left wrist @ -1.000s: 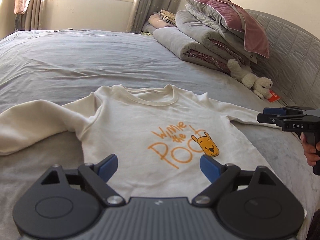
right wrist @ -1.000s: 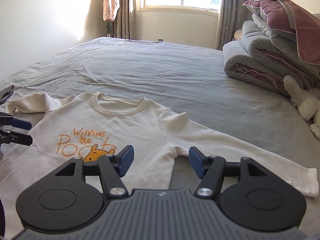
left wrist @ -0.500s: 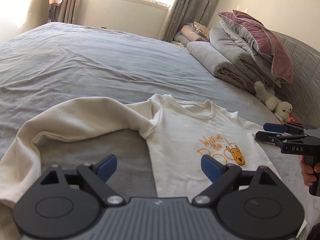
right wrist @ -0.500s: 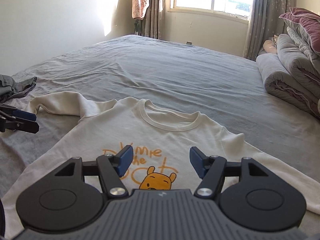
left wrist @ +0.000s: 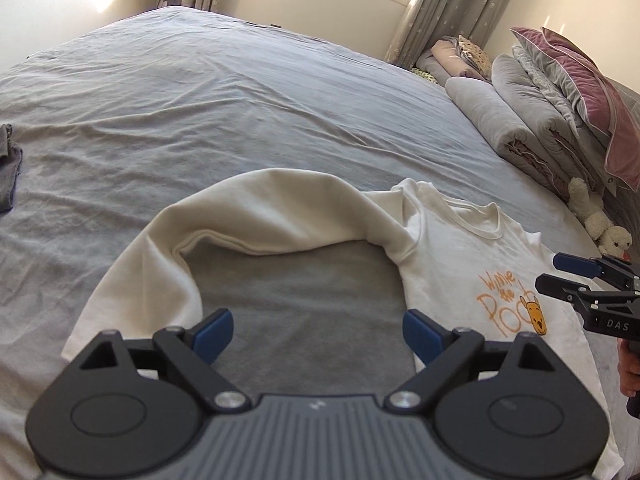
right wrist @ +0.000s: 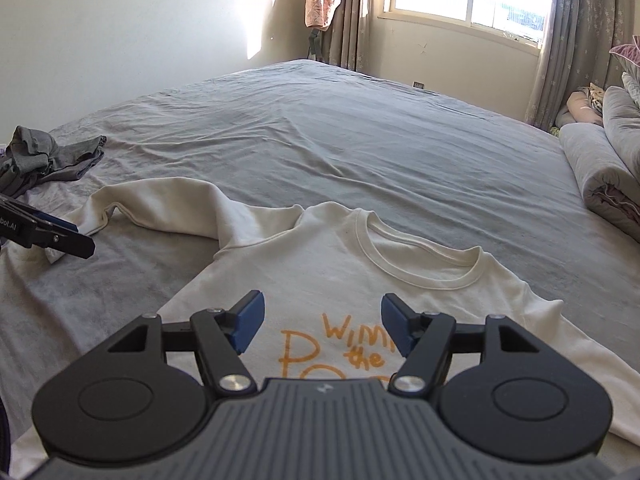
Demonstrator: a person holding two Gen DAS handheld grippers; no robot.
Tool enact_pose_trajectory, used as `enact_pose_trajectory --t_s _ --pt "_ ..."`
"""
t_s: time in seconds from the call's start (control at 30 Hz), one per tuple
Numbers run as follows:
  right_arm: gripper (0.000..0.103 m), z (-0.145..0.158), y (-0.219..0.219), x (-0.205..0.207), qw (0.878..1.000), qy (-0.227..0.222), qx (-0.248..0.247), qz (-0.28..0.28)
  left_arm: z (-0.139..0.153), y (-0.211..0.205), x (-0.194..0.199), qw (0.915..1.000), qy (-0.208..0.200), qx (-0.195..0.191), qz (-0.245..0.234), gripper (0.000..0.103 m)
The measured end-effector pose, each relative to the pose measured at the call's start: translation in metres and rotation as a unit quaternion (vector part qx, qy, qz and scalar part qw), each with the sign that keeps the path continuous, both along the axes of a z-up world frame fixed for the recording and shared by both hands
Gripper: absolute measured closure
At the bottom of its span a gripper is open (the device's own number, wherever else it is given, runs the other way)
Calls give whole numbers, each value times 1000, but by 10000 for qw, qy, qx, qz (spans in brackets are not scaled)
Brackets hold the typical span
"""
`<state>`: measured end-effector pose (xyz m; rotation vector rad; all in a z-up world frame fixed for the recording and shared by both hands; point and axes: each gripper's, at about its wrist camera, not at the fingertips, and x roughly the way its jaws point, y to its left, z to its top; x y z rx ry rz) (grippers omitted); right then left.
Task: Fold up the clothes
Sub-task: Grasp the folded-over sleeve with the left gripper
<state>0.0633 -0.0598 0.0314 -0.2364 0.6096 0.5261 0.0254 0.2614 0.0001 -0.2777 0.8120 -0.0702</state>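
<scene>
Spread flat on the wide grey bed sheet (left wrist: 280, 92), the cream long-sleeved printed sweatshirt (right wrist: 320, 272) awaits its first fold. Next, probably, the empty, open-jawed left gripper (left wrist: 318, 330) pinches the curved sleeve (left wrist: 256, 216); the right gripper (right wrist: 322, 326) hovers, jaws apart, empty.

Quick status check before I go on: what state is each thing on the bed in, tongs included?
Cream sweatshirt: flat, print side up, unfolded.
Its sleeve: bent in an arch on the sheet.
Left tongs: open, empty, over bare sheet inside the sleeve's arch.
Right tongs: open, empty, over the print.
Grey clothes: crumpled heap, unfolded.
Quilts: folded, stacked by the headboard.
Bed sheet: wrinkled.
</scene>
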Motion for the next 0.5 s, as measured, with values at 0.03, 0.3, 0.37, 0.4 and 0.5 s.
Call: enact_pose_trajectory --t_s 0.03,0.3,0.37,0.4,0.5 --pt "34 -1 4 1 10000 8 -19 20 2 5 0 9999 36 58 97 11" --pt "33 -11 38 18 9996 52 -153 226 5 47 4 9957 261 150 871 10" --pt "32 -12 49 23 9994 42 -189 304 3 51 8 9947 336 258 934 10" --pt "32 -13 55 26 9992 32 -200 346 2 53 10 9940 373 337 972 10" --pt "31 -14 70 35 9986 2 -228 481 -2 58 17 9919 479 628 996 10"
